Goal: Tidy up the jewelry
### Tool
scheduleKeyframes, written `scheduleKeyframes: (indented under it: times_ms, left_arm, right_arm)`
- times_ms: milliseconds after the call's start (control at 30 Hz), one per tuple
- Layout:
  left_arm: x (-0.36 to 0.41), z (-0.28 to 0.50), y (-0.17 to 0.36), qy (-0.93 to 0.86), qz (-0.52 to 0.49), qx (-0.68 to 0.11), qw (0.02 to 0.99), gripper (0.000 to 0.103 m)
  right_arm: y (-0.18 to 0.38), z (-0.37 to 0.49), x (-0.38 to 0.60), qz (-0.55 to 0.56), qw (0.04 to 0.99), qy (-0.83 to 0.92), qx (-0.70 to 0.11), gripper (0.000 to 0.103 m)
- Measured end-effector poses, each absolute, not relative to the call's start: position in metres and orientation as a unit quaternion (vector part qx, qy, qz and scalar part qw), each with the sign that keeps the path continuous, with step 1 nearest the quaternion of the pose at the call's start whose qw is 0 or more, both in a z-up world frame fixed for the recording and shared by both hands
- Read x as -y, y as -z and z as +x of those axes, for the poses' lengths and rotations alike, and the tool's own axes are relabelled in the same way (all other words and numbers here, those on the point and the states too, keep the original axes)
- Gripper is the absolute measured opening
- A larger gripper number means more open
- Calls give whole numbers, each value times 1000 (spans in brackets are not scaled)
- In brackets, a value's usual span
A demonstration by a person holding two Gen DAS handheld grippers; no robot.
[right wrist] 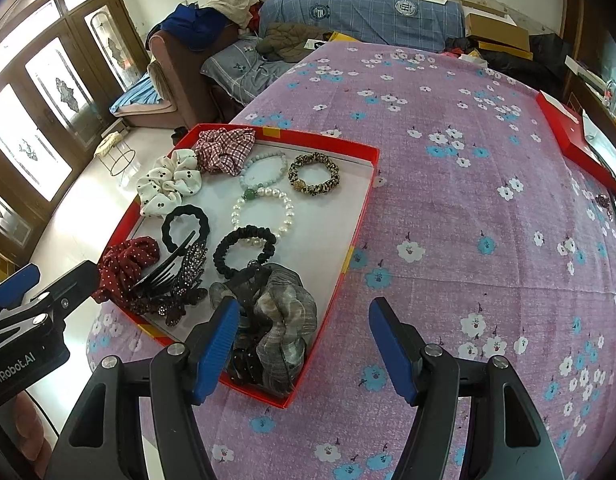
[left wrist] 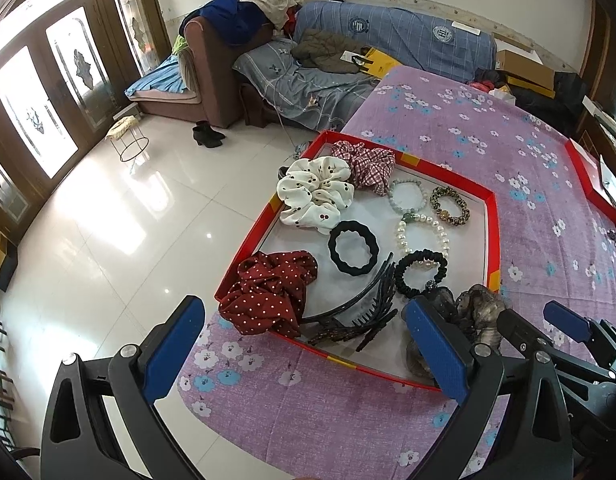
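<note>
Jewelry fills a red tray (right wrist: 364, 196) at the left edge of the table (right wrist: 468, 200), whose right side lies bare. Four scrunchies, three bracelets, three hair ties. Left gripper (left wrist: 303, 344) and right gripper (right wrist: 303, 344) hover spread, pinching nothing

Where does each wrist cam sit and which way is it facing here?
Left wrist view: on the left gripper, angled down over the near-left corner of the shallow red cardboard tray of hair accessories; own blue-padded fingers open, right gripper showing at right.
Right wrist view: on the right gripper, angled down over the tray's near-right corner and purple floral tablecloth; own fingers open, left gripper at left edge.
Shared: tray, white pearl bracelet, tablecloth, sofa behind.
</note>
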State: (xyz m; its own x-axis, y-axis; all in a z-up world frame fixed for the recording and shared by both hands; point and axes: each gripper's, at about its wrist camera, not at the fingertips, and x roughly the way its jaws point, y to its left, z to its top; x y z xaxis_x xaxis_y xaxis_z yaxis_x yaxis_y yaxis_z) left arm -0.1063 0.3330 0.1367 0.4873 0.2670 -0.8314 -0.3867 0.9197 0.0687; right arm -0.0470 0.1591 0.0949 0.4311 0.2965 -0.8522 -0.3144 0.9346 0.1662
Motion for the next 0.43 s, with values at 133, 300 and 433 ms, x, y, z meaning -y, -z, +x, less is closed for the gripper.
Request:
scheduleKeyframes:
  times_ms: [133, 300, 433]
  left_arm:
    - [-333, -105, -136, -191, -63, -468, 860, 100]
    - [-324, -101, -141, -196, -56, -461, 864, 100]
    - [-301, -98, -148, -197, -39, -450, 870, 100]
  right_arm:
    - [-95, -48, -156, -9, 846, -182, -501, 72]
    - [-98, -53, -145, -10, 848, -187, -496, 72]
    - [-101, -56, -122, -4, 854, -179, -488, 73]
